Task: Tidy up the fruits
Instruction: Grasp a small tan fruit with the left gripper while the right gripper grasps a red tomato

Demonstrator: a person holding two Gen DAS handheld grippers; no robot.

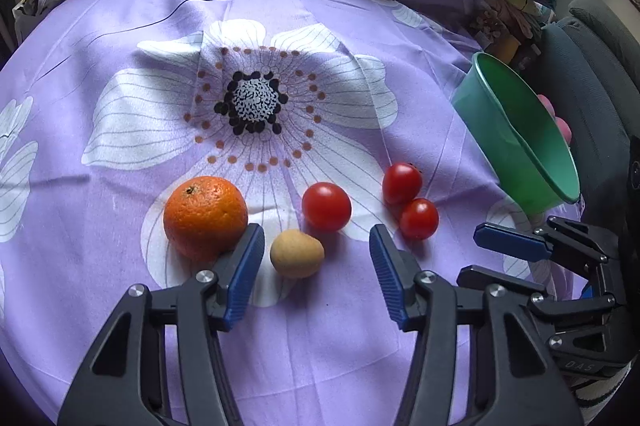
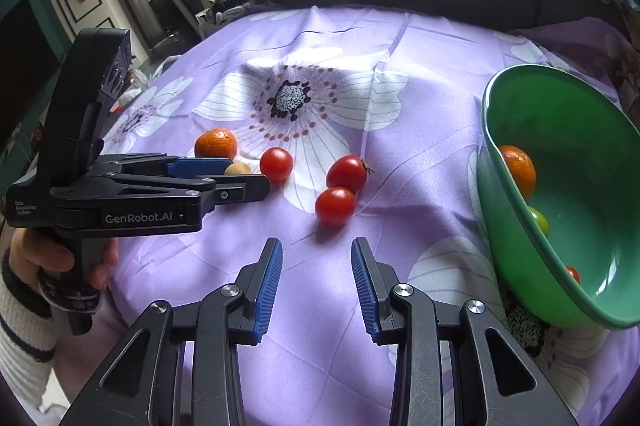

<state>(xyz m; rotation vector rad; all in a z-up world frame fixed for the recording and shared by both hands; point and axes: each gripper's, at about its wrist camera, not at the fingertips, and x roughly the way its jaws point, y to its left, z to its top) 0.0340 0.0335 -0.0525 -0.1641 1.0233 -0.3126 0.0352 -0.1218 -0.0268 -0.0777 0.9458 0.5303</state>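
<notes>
we saw the left gripper [image 1: 317, 242] poised over a small tan fruit [image 1: 296, 253] near the front edge of the purple floral cloth [image 1: 120, 26], jaws released either side of it, pads not touching. an orange [image 1: 205, 216] lay just beside, three tomatoes [image 1: 326, 206] toward the right edge. the right gripper [image 2: 317, 252] hung apart, jaws unclenched and empty. a tilted green bowl [image 2: 592, 130] held an orange, tomato and green fruit.

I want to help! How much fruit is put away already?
Some: the bowl holds an orange, a green fruit and something red. The left tongs straddle a small tan fruit, not squeezing. Still out: another orange and three tomatoes.
</notes>
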